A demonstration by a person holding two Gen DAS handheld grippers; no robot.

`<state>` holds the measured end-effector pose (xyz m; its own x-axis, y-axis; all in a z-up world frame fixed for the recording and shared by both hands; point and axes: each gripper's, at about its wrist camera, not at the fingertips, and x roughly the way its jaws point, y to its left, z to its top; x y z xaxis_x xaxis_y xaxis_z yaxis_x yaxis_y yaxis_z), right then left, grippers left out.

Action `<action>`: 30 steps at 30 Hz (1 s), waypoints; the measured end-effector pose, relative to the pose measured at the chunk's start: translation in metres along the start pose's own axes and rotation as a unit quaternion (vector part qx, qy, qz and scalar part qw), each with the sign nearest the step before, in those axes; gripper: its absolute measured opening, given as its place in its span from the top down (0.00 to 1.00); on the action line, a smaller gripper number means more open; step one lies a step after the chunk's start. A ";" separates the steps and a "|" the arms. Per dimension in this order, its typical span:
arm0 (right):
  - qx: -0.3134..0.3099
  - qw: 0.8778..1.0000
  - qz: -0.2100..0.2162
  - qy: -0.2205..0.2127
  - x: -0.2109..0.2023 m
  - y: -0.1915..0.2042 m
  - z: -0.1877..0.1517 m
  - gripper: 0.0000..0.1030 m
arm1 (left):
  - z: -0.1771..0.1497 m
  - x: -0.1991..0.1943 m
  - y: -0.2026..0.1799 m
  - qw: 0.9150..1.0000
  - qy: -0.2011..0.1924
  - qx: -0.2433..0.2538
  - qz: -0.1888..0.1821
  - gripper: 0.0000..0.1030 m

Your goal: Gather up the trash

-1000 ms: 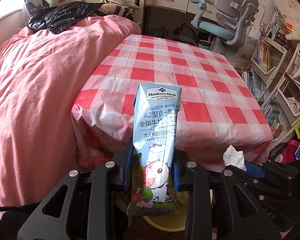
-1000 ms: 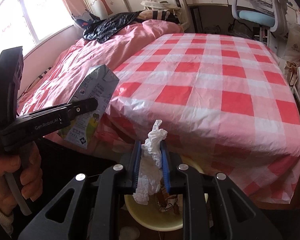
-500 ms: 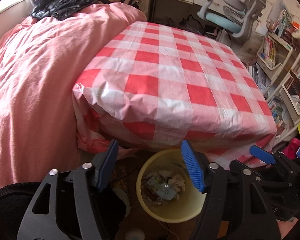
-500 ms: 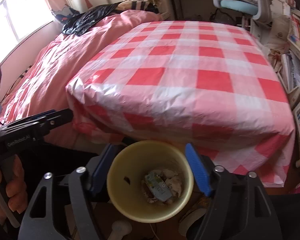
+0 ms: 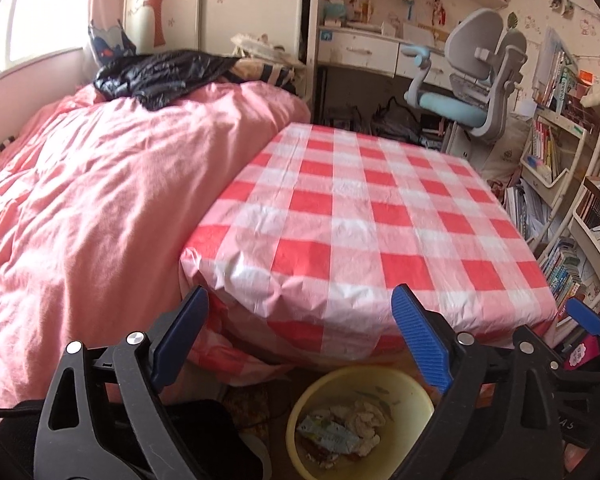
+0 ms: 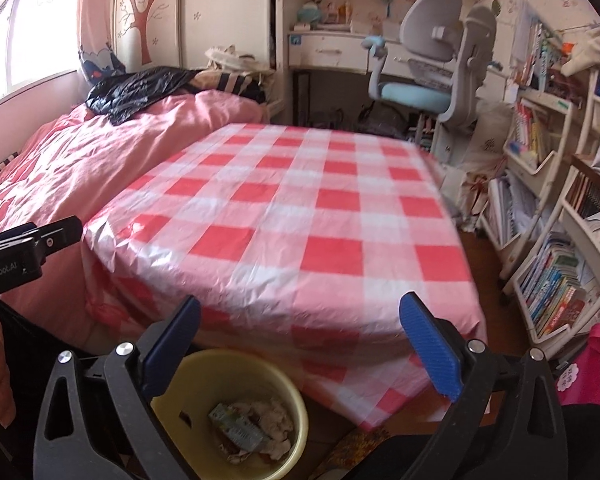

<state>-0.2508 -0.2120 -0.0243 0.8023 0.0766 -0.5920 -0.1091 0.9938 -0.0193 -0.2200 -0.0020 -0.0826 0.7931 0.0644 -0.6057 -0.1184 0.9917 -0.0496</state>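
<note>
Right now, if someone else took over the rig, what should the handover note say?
Left tool: jaws opening, nothing between them.
Right tool: jaws opening, nothing between them.
Both hang above the yellow bin on the floor at the near edge of the checked tablecloth.
Done: milk carton and crumpled tissue lie in the bin.
Left: no trash shows on the cloth; check elsewhere.

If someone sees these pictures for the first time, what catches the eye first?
The red-and-white checked cloth fills the middle, beside a pink duvet on the left. Below its near edge stands a yellow bin holding a milk carton and crumpled tissue.
</note>
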 end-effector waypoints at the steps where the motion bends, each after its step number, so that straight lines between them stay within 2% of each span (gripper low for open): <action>1: 0.002 1.000 -0.005 -0.007 -0.003 -0.001 0.001 0.08 | 0.001 -0.004 -0.001 1.000 -0.011 0.002 0.000 0.11; 5: 0.013 0.999 -0.020 -0.032 -0.010 -0.007 0.005 0.08 | 0.005 -0.015 -0.006 0.999 -0.044 0.008 -0.004 0.09; 13: 0.011 0.997 -0.038 -0.062 -0.020 -0.010 0.010 0.07 | 0.008 -0.031 -0.012 0.996 -0.085 0.016 -0.016 0.07; 24: -0.008 0.996 -0.045 -0.081 -0.028 -0.004 0.010 0.07 | 0.008 -0.036 -0.011 0.994 -0.104 0.009 -0.017 0.07; 30: -0.011 0.995 -0.045 -0.087 -0.030 -0.002 0.011 0.07 | 0.008 -0.035 -0.014 0.995 -0.098 0.019 -0.013 0.07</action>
<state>-0.2685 -0.2156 0.0024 0.8991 0.0011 -0.4377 -0.0428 0.9954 -0.0854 -0.2409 -0.0173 -0.0542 0.8973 0.0543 -0.4380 -0.0755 0.9967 -0.0310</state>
